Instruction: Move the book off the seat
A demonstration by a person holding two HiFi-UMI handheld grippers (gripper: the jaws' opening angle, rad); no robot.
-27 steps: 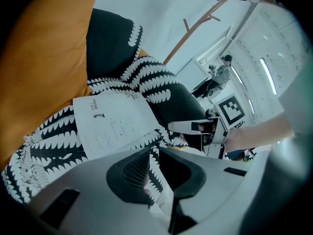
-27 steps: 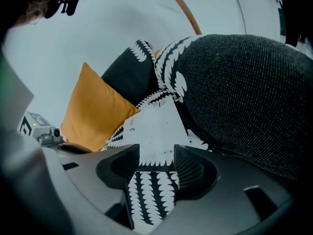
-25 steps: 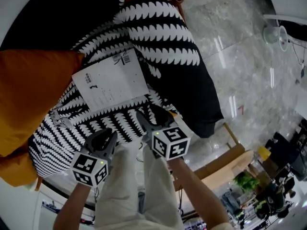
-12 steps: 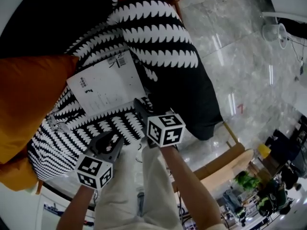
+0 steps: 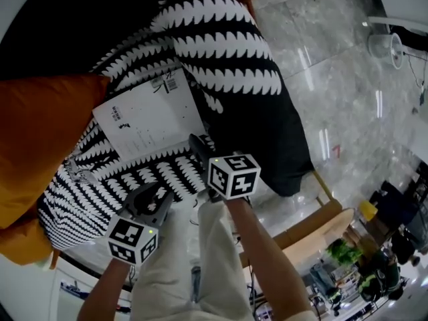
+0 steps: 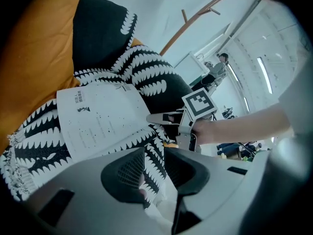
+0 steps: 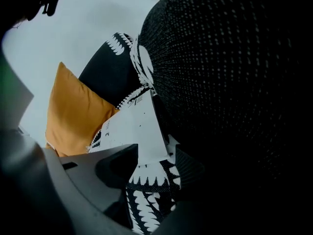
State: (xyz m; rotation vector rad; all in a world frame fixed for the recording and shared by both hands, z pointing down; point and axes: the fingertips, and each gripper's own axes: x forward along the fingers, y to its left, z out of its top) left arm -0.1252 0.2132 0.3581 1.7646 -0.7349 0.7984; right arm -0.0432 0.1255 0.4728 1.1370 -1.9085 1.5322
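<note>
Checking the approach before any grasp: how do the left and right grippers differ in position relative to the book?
The right gripper is at the white book's near corner, which shows between its jaws; the left gripper is short of the book, with the patterned throw between its jaws. The right gripper reaches farther forward than the left gripper. Both are open, gripping nothing.

White book (image 5: 148, 119) with black print; black-and-white toothed-stripe throw (image 5: 221, 45); orange cushion (image 5: 40, 132); grey marbled floor (image 5: 334, 65).
</note>
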